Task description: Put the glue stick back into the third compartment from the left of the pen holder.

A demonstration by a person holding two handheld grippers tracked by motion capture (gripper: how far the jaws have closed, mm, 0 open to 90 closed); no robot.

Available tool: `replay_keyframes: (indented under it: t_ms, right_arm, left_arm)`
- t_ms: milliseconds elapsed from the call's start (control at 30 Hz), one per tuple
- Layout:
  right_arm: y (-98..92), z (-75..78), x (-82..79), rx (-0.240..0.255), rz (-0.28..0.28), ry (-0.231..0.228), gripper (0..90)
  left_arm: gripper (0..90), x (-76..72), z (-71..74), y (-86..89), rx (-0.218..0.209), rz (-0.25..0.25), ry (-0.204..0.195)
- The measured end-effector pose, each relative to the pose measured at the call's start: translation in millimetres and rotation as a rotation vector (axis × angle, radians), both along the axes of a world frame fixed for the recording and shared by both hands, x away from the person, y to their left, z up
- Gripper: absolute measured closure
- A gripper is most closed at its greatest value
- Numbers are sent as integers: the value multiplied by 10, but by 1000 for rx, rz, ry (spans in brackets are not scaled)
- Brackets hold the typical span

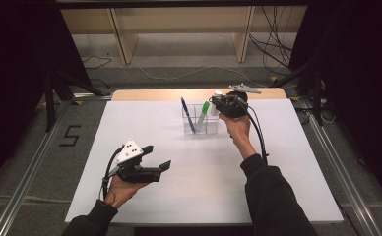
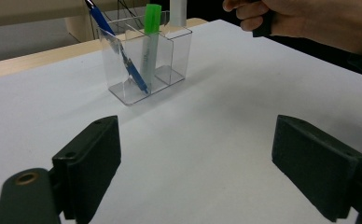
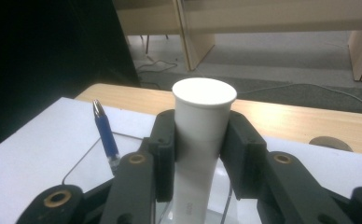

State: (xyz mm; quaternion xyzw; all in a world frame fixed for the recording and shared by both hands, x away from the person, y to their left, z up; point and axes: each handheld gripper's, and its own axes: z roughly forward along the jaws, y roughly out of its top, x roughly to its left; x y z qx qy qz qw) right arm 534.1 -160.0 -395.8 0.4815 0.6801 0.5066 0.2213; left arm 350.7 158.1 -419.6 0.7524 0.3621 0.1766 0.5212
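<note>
A clear plastic organizer (image 1: 206, 129) stands at the far middle of the white sheet. A blue pen (image 1: 187, 114) leans in its left compartment, and a green marker (image 1: 203, 114) in the one beside it. My right gripper (image 1: 220, 104) is shut on an upright white tube (image 3: 202, 107), held over the organizer's right end (image 2: 178, 46). How deep the tube's lower end reaches I cannot tell. My left gripper (image 1: 159, 156) hovers low at the near left, open and with nothing in it, its jaws pointing towards the organizer.
The white sheet (image 1: 204, 191) covers most of the wooden table (image 1: 149, 94). Beyond the table's far edge are wooden shelf legs (image 1: 122, 44) and loose cables (image 1: 272, 44) on the floor. Dark stands flank both sides.
</note>
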Motion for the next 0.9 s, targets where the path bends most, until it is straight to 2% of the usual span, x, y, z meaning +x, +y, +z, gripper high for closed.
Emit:
replay_keyframes:
  t_ms: [900]
  right_arm:
    - [54,-192,21,-29,-9,38,670]
  left_arm:
    - [151,2,-15,-12,6,1,1]
